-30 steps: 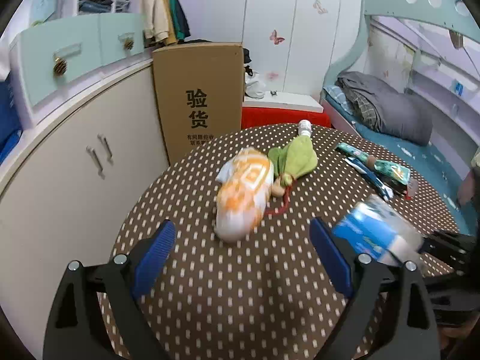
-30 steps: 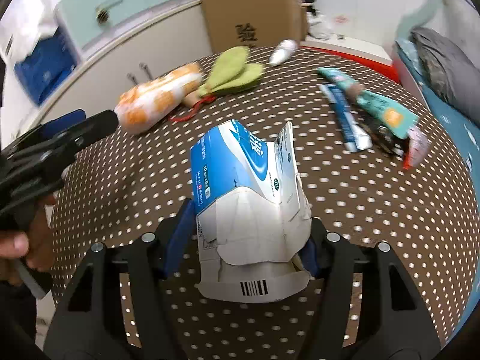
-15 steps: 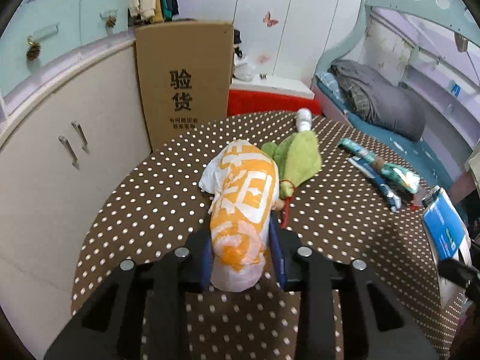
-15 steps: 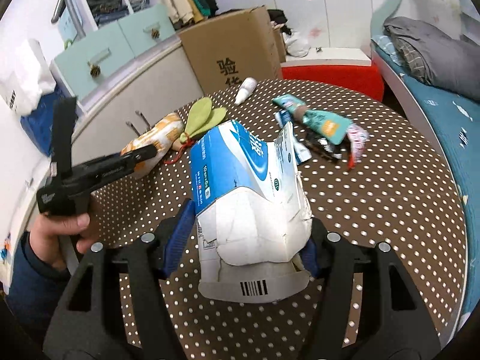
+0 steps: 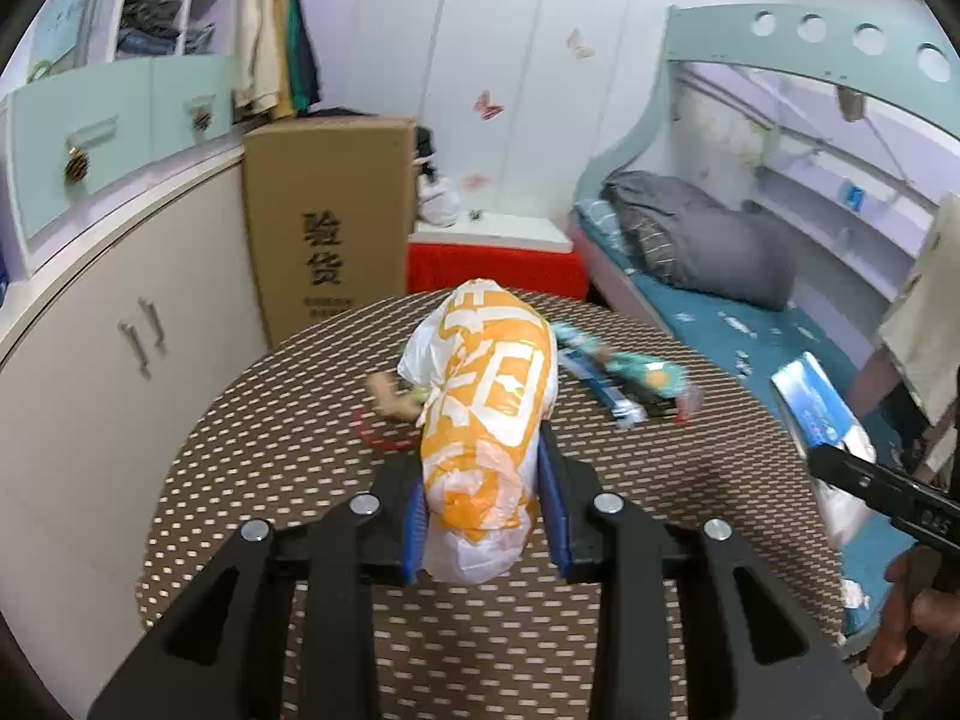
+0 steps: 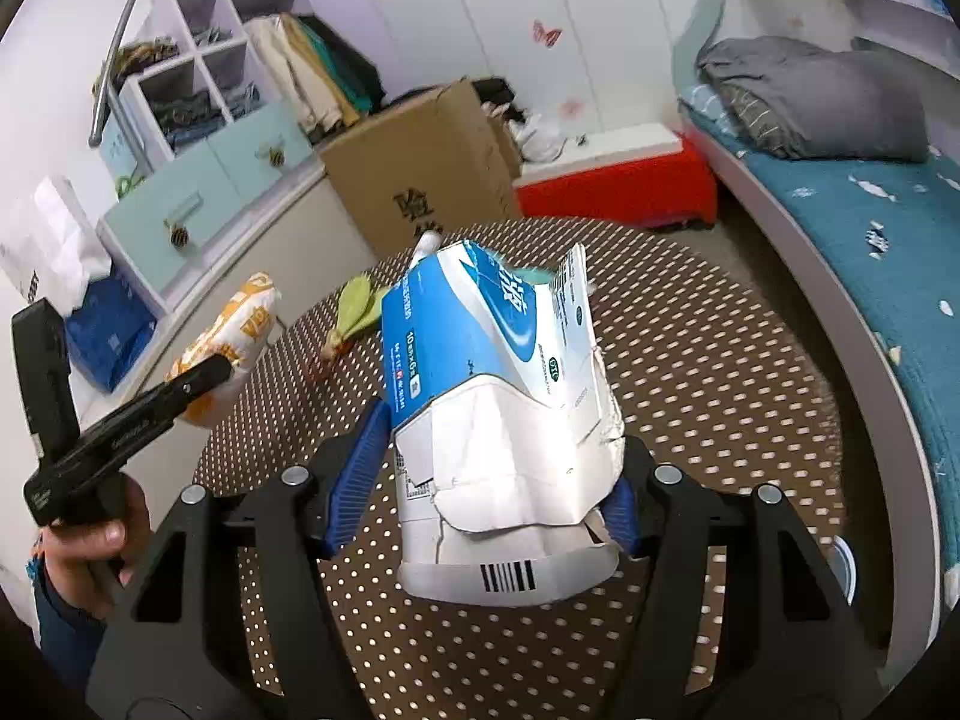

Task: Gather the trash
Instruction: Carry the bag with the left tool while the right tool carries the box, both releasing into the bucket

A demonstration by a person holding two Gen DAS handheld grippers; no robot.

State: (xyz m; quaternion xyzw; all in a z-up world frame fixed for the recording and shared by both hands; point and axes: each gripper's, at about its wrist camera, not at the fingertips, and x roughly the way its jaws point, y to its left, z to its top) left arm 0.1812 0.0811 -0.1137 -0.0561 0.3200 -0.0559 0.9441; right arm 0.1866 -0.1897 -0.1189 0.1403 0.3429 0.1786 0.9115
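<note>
My left gripper point(image 5: 485, 516) is shut on an orange and white plastic bag point(image 5: 489, 420) and holds it above the round brown dotted table point(image 5: 270, 468). The bag also shows in the right wrist view point(image 6: 231, 339). My right gripper point(image 6: 498, 474) is shut on a torn blue and white carton point(image 6: 498, 396), lifted over the table point(image 6: 720, 390). The carton shows at the right edge of the left wrist view point(image 5: 816, 402). A green cloth piece point(image 6: 357, 312), a small white bottle point(image 6: 427, 240) and teal wrappers point(image 5: 624, 369) lie on the table.
A tall cardboard box point(image 5: 327, 222) stands behind the table beside white cabinets point(image 5: 108, 324). A red and white box point(image 5: 495, 258) sits on the floor. A bed with a blue sheet point(image 6: 870, 228) and grey bedding runs along the right.
My left gripper closed on the orange bag and lifted it off the table. My right gripper rose and pulled back with the carton in it.
</note>
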